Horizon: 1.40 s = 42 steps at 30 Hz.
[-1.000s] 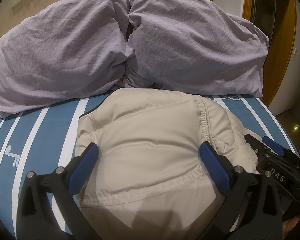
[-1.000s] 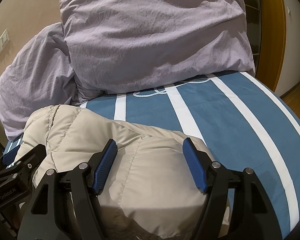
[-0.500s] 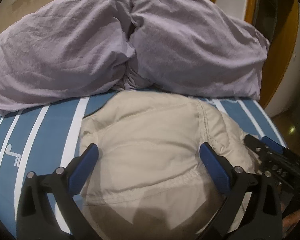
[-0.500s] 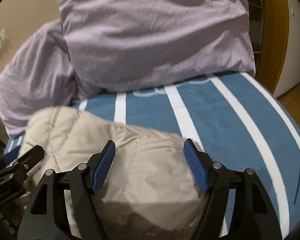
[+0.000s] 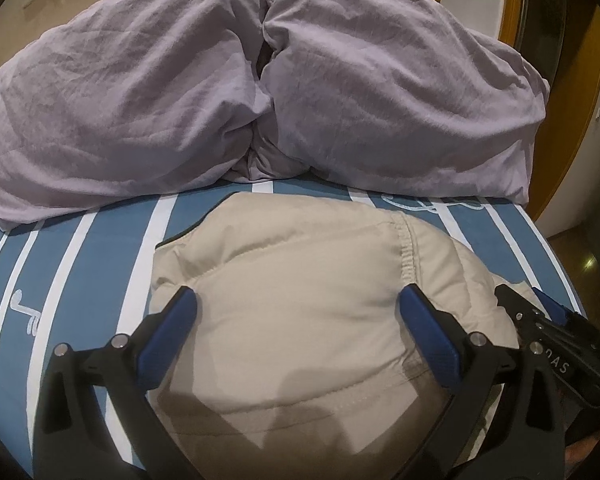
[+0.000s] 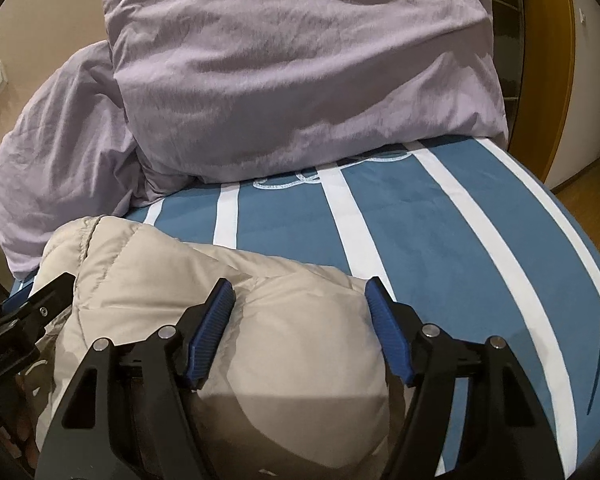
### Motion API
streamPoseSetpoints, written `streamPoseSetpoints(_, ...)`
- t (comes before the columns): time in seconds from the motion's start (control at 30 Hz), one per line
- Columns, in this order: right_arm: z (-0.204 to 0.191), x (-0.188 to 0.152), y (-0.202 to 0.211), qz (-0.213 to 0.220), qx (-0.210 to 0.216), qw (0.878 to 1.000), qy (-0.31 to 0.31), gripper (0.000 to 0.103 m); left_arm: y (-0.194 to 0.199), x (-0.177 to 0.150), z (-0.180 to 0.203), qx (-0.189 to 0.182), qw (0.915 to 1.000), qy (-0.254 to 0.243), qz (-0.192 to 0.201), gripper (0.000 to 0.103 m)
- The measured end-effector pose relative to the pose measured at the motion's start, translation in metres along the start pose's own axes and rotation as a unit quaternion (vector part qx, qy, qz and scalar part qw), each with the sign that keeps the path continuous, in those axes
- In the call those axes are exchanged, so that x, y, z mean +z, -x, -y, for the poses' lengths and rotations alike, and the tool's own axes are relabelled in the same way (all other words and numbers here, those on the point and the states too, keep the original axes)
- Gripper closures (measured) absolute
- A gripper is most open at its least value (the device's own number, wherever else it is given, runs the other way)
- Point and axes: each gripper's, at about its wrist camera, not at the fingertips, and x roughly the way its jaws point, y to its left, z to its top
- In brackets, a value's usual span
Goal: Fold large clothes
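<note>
A beige puffy jacket [image 5: 300, 280] lies bunched in a folded mound on the blue-and-white striped bed [image 5: 80, 264]. My left gripper [image 5: 300, 312] is open, its blue pads spread wide over the jacket's near part, holding nothing. My right gripper [image 6: 300, 308] is open over the jacket's right end [image 6: 292, 340], also holding nothing. Each gripper shows at the edge of the other's view: the right one in the left wrist view [image 5: 556, 336], the left one in the right wrist view [image 6: 28, 312].
Two large lilac pillows [image 5: 260, 92] are piled at the head of the bed, just beyond the jacket; they also show in the right wrist view [image 6: 280, 72]. Bare striped sheet [image 6: 460, 240] lies to the right. A wooden door frame [image 5: 580, 80] and floor stand past the bed's right edge.
Both grippers have drawn back a little from the jacket and pillows, and stay open. The jacket has not visibly changed shape.
</note>
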Motion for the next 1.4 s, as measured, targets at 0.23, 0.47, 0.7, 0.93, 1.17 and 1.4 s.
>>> streamPoseSetpoints(0.23, 0.004, -0.005, -0.008, 0.000, 0.002, 1.000, -0.008, 0.033, -0.008, -0.005, 0.001, -0.007, 1.0000, 0.006, 0.002, 0.002)
streamPoseSetpoints(0.47, 0.004, -0.007, -0.015, -0.002, -0.005, 1.000, -0.006, 0.033, -0.013, -0.006, -0.001, -0.012, 0.9998, 0.013, 0.005, 0.002)
streamPoseSetpoints(0.7, 0.002, -0.007, -0.019, -0.006, -0.017, 1.000, 0.001, 0.033, -0.014, -0.006, -0.001, -0.010, 0.9998, 0.013, 0.005, 0.002)
streamPoseSetpoints(0.93, 0.001, -0.004, 0.007, -0.004, -0.013, 1.000, 0.003, 0.033, 0.003, -0.009, -0.008, -0.018, 0.9996, 0.020, 0.003, 0.002)
streamPoseSetpoints(1.17, -0.002, -0.020, 0.053, 0.013, 0.026, 1.000, 0.010, 0.035, 0.040, -0.025, -0.013, -0.055, 0.9979, 0.032, 0.010, 0.002)
streamPoseSetpoints(1.4, -0.004, -0.034, 0.057, 0.006, 0.028, 1.000, 0.012, 0.038, 0.042, -0.040, -0.001, -0.043, 0.9990, 0.007, 0.007, 0.002)
